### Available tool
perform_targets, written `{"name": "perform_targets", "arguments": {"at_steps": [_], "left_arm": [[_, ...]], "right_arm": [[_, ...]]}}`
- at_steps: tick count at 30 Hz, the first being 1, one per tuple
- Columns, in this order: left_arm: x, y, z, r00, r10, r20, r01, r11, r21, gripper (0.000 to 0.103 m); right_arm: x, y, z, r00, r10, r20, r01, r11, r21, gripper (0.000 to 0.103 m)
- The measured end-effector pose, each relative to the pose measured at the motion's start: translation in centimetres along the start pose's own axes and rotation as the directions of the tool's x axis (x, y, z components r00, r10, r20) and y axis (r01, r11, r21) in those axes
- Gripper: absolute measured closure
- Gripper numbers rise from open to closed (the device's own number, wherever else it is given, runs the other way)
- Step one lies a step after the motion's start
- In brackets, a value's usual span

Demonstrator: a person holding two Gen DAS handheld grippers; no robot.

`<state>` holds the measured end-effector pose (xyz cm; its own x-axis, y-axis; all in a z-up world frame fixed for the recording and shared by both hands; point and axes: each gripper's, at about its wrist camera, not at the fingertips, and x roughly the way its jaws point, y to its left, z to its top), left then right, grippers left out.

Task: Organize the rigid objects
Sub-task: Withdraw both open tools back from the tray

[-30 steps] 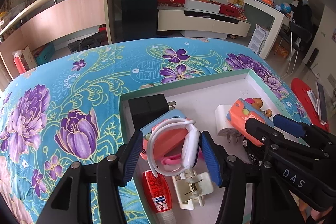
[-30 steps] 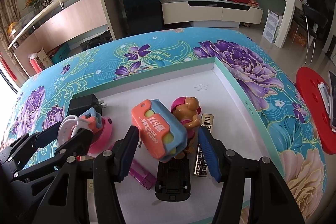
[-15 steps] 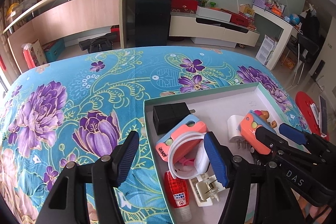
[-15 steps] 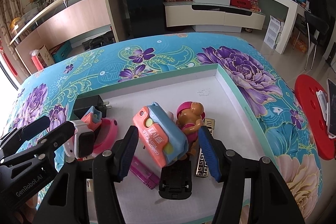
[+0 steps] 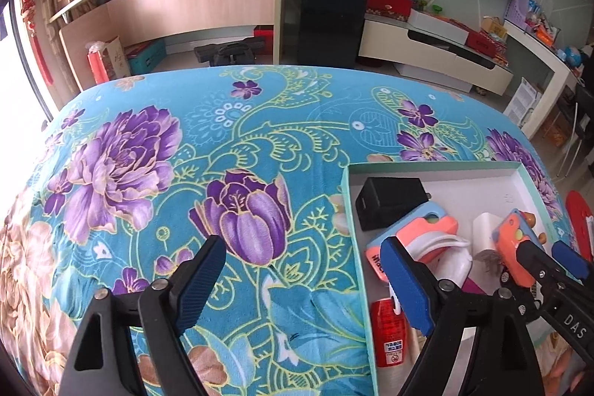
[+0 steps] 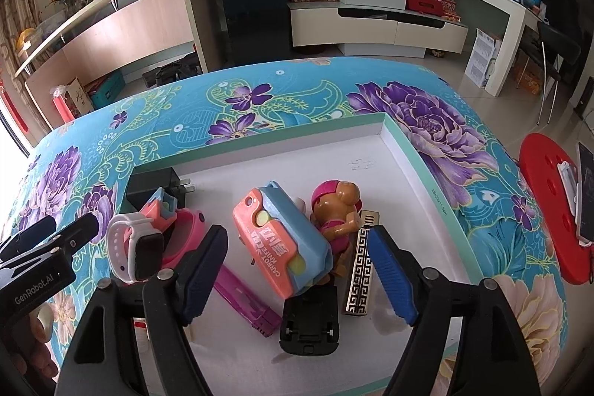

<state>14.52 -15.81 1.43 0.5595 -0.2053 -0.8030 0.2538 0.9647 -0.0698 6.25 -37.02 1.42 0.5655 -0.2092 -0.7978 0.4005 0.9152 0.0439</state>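
Observation:
My left gripper (image 5: 302,284) hangs over the flowered cloth at the left rim of the shallow box (image 5: 355,247). Its jaws are opening with nothing between them. A white smartwatch (image 6: 133,247) lies just inside that rim on a pink case. My right gripper (image 6: 297,270) stands over the box (image 6: 408,143), jaws opening. An orange and blue carrot-knife case (image 6: 282,244) lies between them, and the pads stand clear of it. Beside the case are a toy dog (image 6: 338,210) and a gold patterned bar (image 6: 360,277).
The box also holds a black charger (image 6: 152,184), a second orange-blue case (image 6: 159,206), a purple cutter (image 6: 245,299), a black clip (image 6: 308,321), a red bottle (image 5: 388,329) and a white plug (image 5: 486,229). The flowered cloth (image 5: 167,173) spreads to the left.
My left gripper let go of the white smartwatch, widened and slid left out of the box onto the cloth. My right gripper widened and released the orange and blue case without moving.

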Motion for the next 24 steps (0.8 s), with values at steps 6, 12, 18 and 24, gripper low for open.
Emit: {"name": "perform_targets", "arguments": {"at_steps": [6, 12, 18, 24], "left_arm": [[0.9, 0.9, -0.4, 0.998, 0.055, -0.031, -0.055, 0.998, -0.017, 0.001], [1.7, 1.6, -0.6, 0.996, 0.071, -0.061, -0.074, 0.996, -0.039, 0.0], [2.0, 2.1, -0.7, 0.994, 0.083, -0.065, -0.087, 0.995, -0.057, 0.0], [2.4, 2.5, -0.8, 0.992, 0.101, -0.074, -0.106, 0.992, -0.066, 0.0]], "right_arm": [[0.3, 0.4, -0.1, 1.0, -0.004, -0.01, 0.004, 1.0, -0.015, 0.022], [0.4, 0.8, -0.1, 1.0, -0.002, -0.011, 0.002, 0.999, -0.035, 0.013], [0.6, 1.3, -0.2, 1.0, 0.009, -0.018, -0.01, 0.999, -0.051, 0.012], [0.8, 1.7, -0.2, 1.0, 0.011, -0.023, -0.012, 0.998, -0.057, 0.012]]}}
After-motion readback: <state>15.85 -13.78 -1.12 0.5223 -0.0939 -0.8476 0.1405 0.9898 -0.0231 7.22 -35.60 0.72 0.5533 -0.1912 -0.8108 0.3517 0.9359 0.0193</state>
